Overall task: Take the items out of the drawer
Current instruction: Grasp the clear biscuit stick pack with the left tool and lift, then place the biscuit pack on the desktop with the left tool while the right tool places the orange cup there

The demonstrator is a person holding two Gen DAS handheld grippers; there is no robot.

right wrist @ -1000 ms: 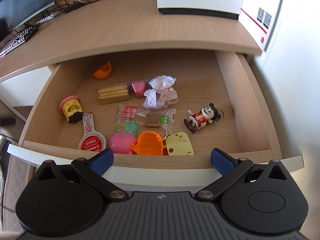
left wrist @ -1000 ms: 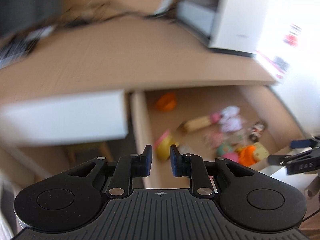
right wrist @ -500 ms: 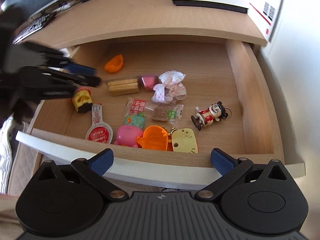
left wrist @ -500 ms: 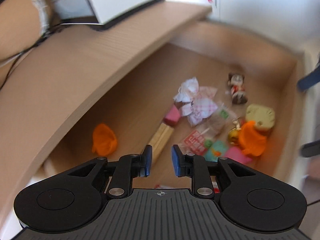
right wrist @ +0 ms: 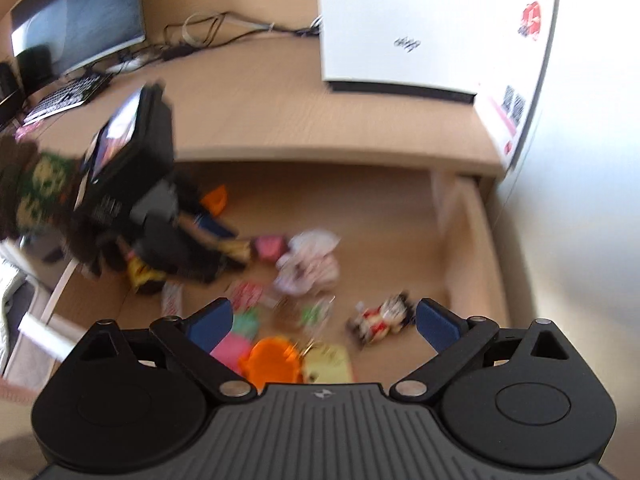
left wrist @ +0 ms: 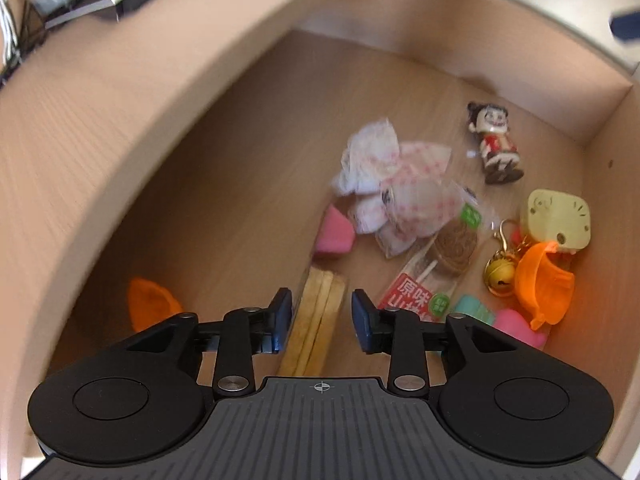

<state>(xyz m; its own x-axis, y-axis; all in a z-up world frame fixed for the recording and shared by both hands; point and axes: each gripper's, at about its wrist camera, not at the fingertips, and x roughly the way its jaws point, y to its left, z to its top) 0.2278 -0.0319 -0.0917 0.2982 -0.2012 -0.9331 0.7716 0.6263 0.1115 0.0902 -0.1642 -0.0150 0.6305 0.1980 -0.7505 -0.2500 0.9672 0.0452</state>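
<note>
The wooden drawer (left wrist: 460, 56) stands open with small items on its floor. My left gripper (left wrist: 322, 320) is low inside it, open, its fingers either side of a stack of wafer biscuits (left wrist: 318, 320) without closing on them. Beyond lie a pink cup (left wrist: 334, 234), pink-and-white wrapped sweets (left wrist: 384, 176), a red-labelled snack packet (left wrist: 436, 268) and a small figurine (left wrist: 496, 144). My right gripper (right wrist: 324, 324) hovers wide open over the drawer's front, holding nothing. The right wrist view is blurred and shows the left gripper (right wrist: 132, 184) down at the drawer's left.
An orange wedge (left wrist: 150, 308) lies left of the wafers. At the right are a gold bell (left wrist: 500, 272), an orange cup (left wrist: 542, 284) and a pale yellow toy (left wrist: 556, 216). On the desk stand a white box (right wrist: 420, 28), a monitor (right wrist: 80, 20) and a keyboard (right wrist: 60, 96).
My left gripper has swung into the drawer, dropped over the wafer stack and spread its fingers wider. The right gripper's view has shifted and blurred; it stays open.
</note>
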